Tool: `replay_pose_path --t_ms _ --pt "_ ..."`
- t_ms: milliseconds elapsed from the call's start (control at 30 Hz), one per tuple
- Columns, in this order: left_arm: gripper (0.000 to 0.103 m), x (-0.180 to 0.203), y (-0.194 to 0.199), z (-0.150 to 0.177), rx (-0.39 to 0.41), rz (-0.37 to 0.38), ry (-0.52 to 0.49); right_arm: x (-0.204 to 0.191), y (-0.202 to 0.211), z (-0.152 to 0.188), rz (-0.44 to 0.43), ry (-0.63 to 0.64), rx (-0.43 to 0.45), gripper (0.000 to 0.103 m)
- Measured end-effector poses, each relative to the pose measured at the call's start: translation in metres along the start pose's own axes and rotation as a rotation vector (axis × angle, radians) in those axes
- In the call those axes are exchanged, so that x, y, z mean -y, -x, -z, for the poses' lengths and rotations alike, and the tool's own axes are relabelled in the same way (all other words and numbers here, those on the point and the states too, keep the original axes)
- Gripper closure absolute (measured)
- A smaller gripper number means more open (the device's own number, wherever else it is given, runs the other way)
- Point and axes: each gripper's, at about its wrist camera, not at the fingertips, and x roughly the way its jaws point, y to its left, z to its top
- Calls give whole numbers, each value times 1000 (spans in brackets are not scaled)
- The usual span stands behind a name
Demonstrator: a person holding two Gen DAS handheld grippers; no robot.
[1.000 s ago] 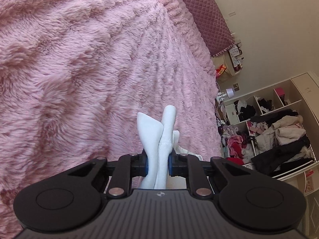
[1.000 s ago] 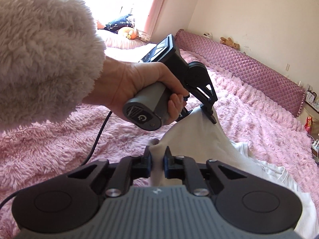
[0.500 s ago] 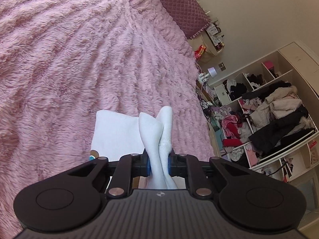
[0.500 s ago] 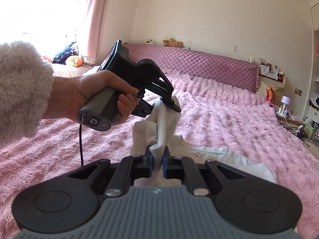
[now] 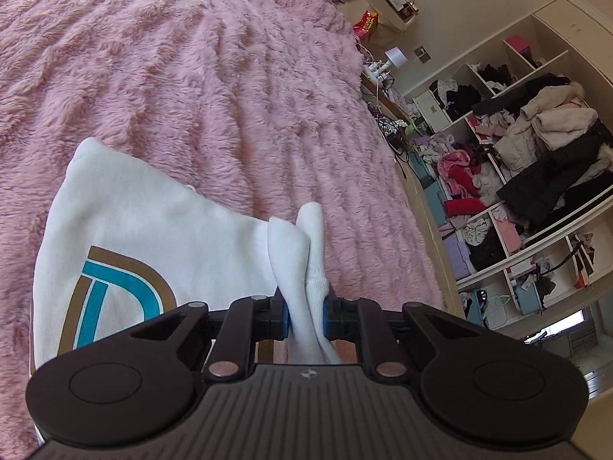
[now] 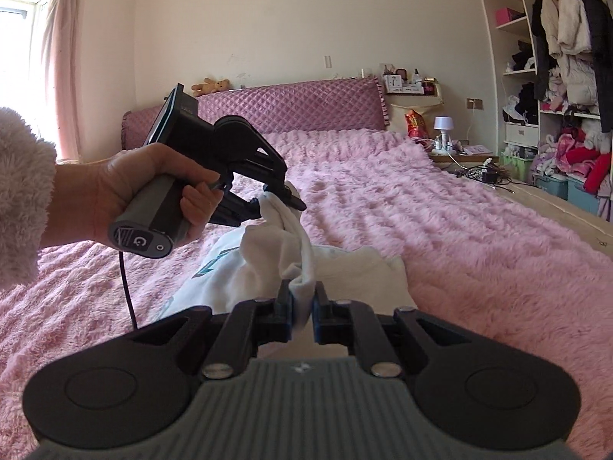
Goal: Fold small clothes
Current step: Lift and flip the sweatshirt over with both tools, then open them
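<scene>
Since the earlier pictures, both grippers have travelled across the pink bed (image 5: 214, 76) with the white garment (image 5: 153, 237). In the left wrist view, its printed blue and brown letter (image 5: 115, 291) now shows to the left of the left gripper (image 5: 304, 312). The right gripper (image 6: 302, 306) has rolled level. Ahead of it, the bedside lamp (image 6: 443, 124) and the wardrobe shelves (image 6: 551, 88) have come into view.

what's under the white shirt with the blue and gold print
The pink fluffy bedspread lies under and around the white shirt. Whatever sits beneath its middle is covered.
</scene>
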Motion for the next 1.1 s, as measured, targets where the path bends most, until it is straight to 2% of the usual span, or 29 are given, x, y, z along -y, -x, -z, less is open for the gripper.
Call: replay_pose_path --t_ms 167,333,533,833,933,1067,1100 --pt "87 30 -39 20 -40 -44 -66 53 -4 15 70 -86 -32 99" --pt "87 39 -63 35 -56 -106 -102 82 -11 34 81 -167 -72 99" --pt "87 51 -72 46 -47 -158 -137 94 -11 49 85 -236 -89 99" --pt "87 68 -74 54 -4 -179 -174 100 -6 52 112 -285 -69 99" --pt "87 77 -76 58 6 -184 -224 98 -1 54 134 -284 -62 99" --pt "86 77 -94 62 -42 -221 -269 99 -9 63 156 -306 -112 99" --pt "82 76 -98 64 -51 -229 -285 100 -11 66 157 -314 -121 99"
